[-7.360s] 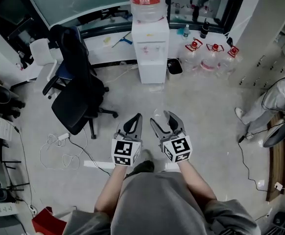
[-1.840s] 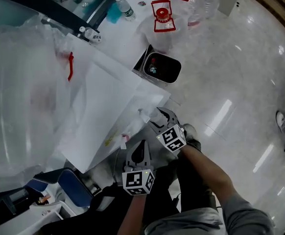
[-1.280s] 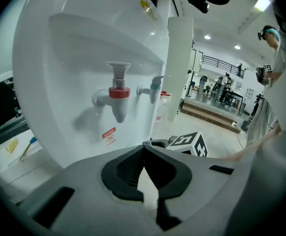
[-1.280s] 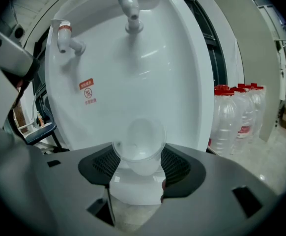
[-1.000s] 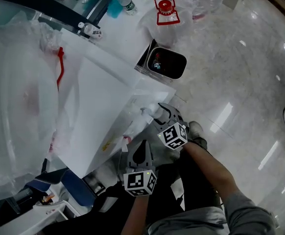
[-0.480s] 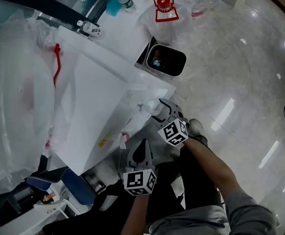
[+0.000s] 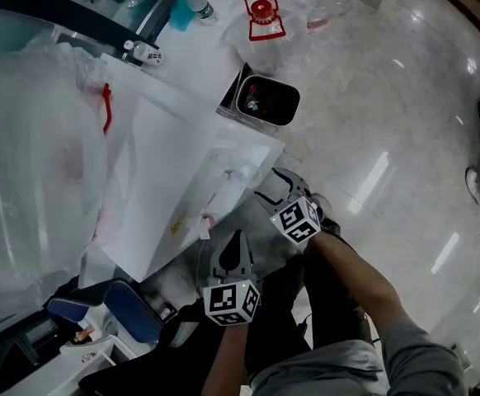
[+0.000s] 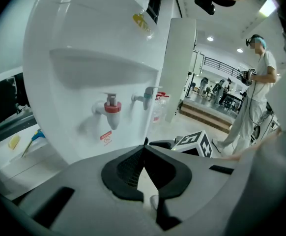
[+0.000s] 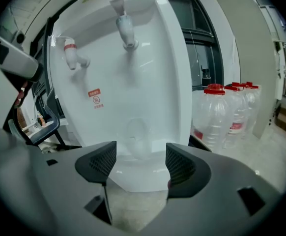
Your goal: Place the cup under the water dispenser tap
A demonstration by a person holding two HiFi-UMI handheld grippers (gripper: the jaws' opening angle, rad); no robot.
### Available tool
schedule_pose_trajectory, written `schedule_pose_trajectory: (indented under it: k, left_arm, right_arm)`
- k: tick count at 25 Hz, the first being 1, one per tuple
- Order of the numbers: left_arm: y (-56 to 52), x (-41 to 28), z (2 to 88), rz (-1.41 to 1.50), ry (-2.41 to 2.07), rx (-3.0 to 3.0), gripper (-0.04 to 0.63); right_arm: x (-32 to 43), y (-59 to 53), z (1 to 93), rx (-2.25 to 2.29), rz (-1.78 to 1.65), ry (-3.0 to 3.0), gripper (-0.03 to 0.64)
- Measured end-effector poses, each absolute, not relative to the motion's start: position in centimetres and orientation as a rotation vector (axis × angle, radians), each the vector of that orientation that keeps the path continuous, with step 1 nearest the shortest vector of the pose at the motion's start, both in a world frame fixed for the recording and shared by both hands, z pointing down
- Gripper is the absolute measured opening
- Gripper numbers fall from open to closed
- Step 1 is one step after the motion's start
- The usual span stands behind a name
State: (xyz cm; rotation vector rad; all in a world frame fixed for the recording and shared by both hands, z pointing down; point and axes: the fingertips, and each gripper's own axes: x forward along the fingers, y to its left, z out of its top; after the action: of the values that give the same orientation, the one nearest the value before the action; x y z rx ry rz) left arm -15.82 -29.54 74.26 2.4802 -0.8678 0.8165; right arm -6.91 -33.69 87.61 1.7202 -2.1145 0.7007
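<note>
- The right gripper (image 9: 142,167) has its jaws spread wide; they have just been opening, and nothing sits between the pads
- The clear cup (image 9: 135,139) stands free just beyond those jaws, in the recess of the white water dispenser (image 9: 148,68), roughly below the pale tap (image 9: 126,28)
- The red tap (image 9: 71,53) is off to the left of the cup
- The left gripper (image 8: 144,150) faces the taps from further back, its jaws closed tip to tip on nothing
</note>
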Motion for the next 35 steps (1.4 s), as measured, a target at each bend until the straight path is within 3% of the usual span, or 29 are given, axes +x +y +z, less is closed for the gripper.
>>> schedule_pose_trajectory:
  k: [4,9,19,35]
  left_arm:
    - [-29.3,-15.3,72.2,0.814,-0.85,2.487,0.011]
    - [-29.0,-14.8,69.2,0.815,-0.825,2.5,0.011]
    - [-28.8,-13.0,61.1,0.74,-0.8,2.551,0.011]
    - [-27.2,-9.7,48.6,0.608,-0.65,2.692,0.011]
  right_arm:
    - [-6.5,-33.1,85.7,1.731,0.738,-2.12,0.299]
    - [-6.4,-31.9,82.6,1.762,0.76,-2.115,0.204]
    - [-5.2,-28.3,70.4,1.878,0.757,-2.149,0.087]
    - [-3.3,-25.1,50.2,2.046,0.578,-2.239,0.037]
